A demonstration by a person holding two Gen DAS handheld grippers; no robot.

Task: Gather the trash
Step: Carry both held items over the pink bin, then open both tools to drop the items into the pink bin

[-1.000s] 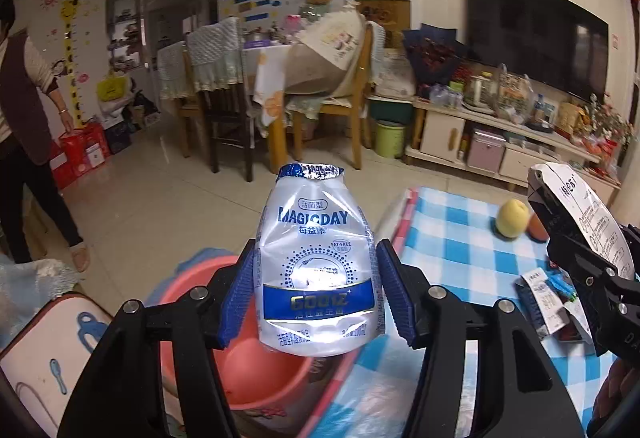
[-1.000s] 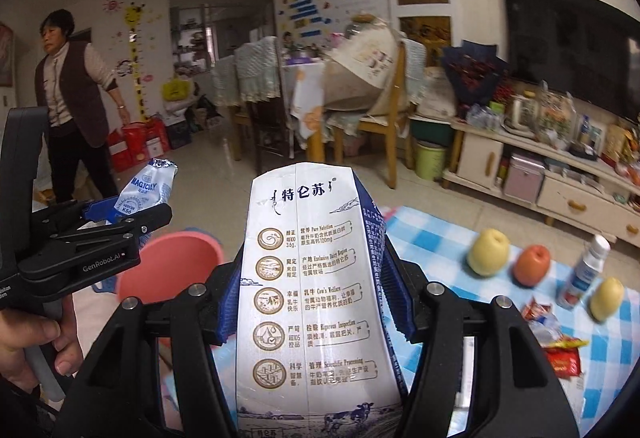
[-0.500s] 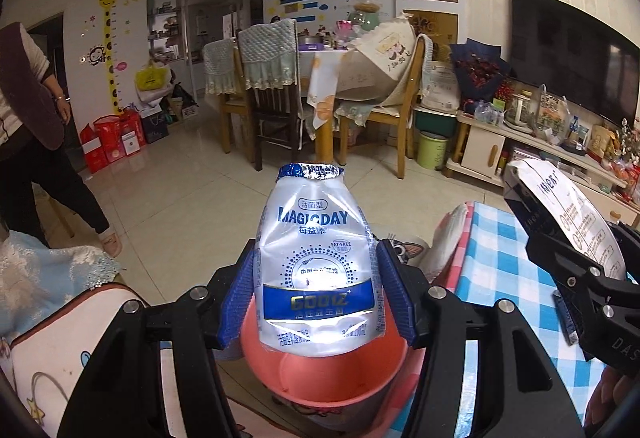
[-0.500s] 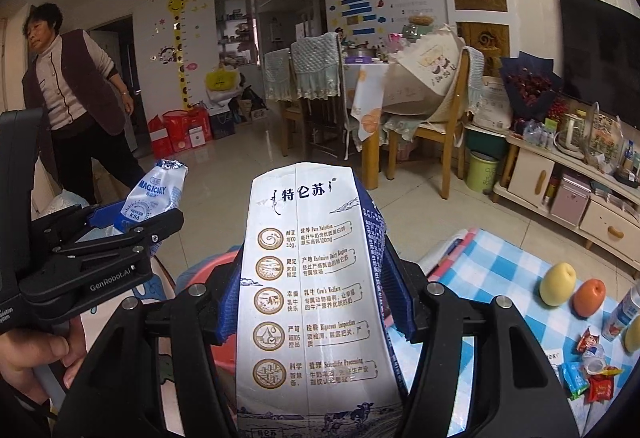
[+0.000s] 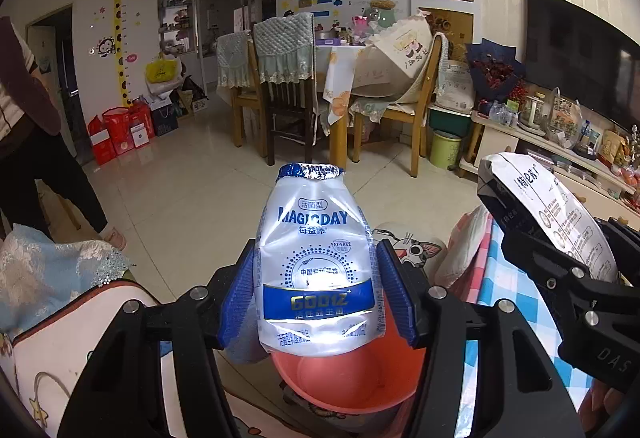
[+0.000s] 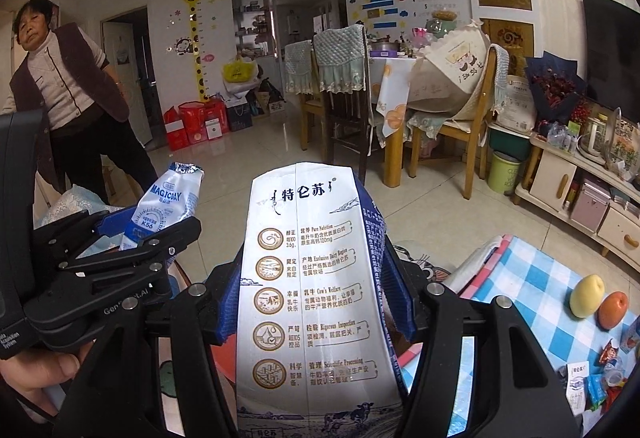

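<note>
My left gripper (image 5: 316, 294) is shut on a crumpled white and blue MAGICDAY drink bottle (image 5: 318, 262) and holds it above a pink plastic basin (image 5: 348, 378). My right gripper (image 6: 316, 290) is shut on a flattened white and blue milk carton (image 6: 312, 290). The carton also shows at the right of the left wrist view (image 5: 552, 214). The bottle shows in the left gripper at the left of the right wrist view (image 6: 168, 206). The basin is mostly hidden behind the carton in the right wrist view.
A table with a blue checked cloth (image 6: 532, 278) at the right carries an apple (image 6: 586, 296), an orange (image 6: 612, 310) and loose wrappers (image 6: 600, 378). A person (image 6: 68, 98) stands at the left. A dining table with chairs (image 5: 320, 90) stands across the tiled floor.
Both grippers have swung left, away from the checked table, with their loads still held. The pink basin now sits directly under the bottle and the table has slid to the right edge.
</note>
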